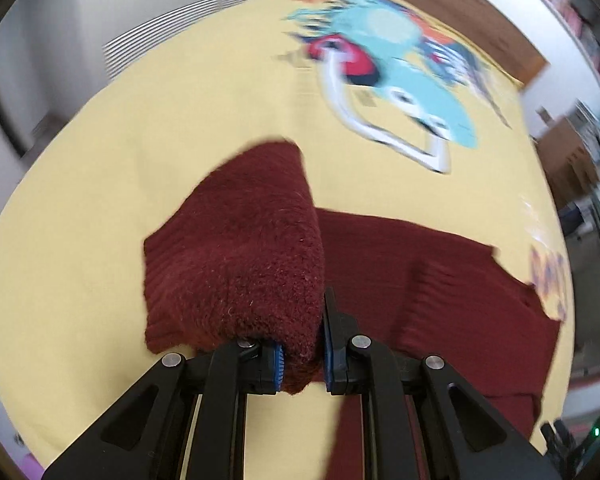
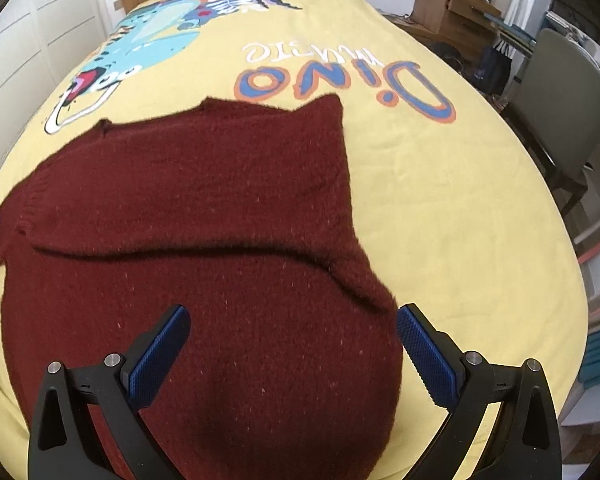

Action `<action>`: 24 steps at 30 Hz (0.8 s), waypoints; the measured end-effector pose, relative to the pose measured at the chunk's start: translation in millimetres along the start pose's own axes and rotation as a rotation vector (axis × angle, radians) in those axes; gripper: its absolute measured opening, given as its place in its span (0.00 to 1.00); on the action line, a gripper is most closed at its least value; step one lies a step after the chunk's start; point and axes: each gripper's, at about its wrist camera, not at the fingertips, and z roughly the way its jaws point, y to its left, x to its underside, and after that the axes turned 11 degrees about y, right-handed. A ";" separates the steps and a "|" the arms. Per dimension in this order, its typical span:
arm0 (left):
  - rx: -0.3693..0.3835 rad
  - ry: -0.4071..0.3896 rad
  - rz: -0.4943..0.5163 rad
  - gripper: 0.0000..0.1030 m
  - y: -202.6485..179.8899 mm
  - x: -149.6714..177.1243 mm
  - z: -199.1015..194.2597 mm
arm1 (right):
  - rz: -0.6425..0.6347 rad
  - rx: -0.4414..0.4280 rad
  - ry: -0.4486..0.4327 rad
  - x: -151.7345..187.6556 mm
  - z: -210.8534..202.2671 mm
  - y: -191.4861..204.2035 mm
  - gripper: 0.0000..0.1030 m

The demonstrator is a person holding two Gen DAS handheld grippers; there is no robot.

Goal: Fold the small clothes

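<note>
Left hand-held gripper [image 1: 302, 354] pinches sweater [image 1: 236, 264] edge.

A: Item one, legible text?

B: One entry. The word "Dino" [image 2: 342, 84] stood printed on the yellow bedspread [image 2: 460, 220] in large blue letters outlined in orange, upside down in the right wrist view.

A: Anything with it?

B: A smaller line of white lettering [image 2: 304, 53] lay just beyond it on the same bedspread, too distorted to read. In the left wrist view the print was blurred; nothing was legible there.
</note>
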 end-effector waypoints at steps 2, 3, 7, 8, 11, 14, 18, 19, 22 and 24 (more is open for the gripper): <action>0.038 0.000 0.032 0.11 -29.0 -6.9 3.7 | 0.000 -0.004 -0.008 -4.5 -2.8 -1.2 1.00; 0.054 0.000 0.052 0.11 -45.0 -7.5 4.0 | -0.002 -0.004 -0.012 -8.3 -4.5 -2.0 1.00; 0.069 0.005 0.149 0.11 -109.6 -13.2 12.9 | -0.017 -0.018 -0.021 -19.8 -10.2 -7.0 1.00; 0.077 0.007 0.175 0.11 -128.0 -11.2 13.9 | -0.021 -0.017 -0.024 -23.1 -11.8 -8.5 1.00; 0.111 0.010 0.224 0.11 -170.7 -14.1 22.3 | -0.024 -0.013 -0.039 -33.1 -17.9 -14.6 1.00; 0.134 0.022 0.296 0.11 -219.3 0.7 29.4 | -0.021 -0.008 -0.042 -40.2 -20.6 -22.1 1.00; 0.107 0.051 0.381 0.11 -265.6 22.7 54.9 | -0.011 0.004 -0.033 -43.8 -20.0 -32.4 1.00; 0.092 0.062 0.400 0.11 -275.2 28.0 64.9 | -0.006 0.002 -0.030 -43.3 -19.3 -34.8 1.00; 0.060 0.100 0.438 0.11 -291.3 48.2 90.8 | 0.010 -0.009 -0.017 -40.7 -16.0 -42.7 1.00; 0.021 0.121 0.458 0.11 -299.5 57.5 110.1 | 0.022 -0.011 -0.007 -38.7 -12.5 -47.2 1.00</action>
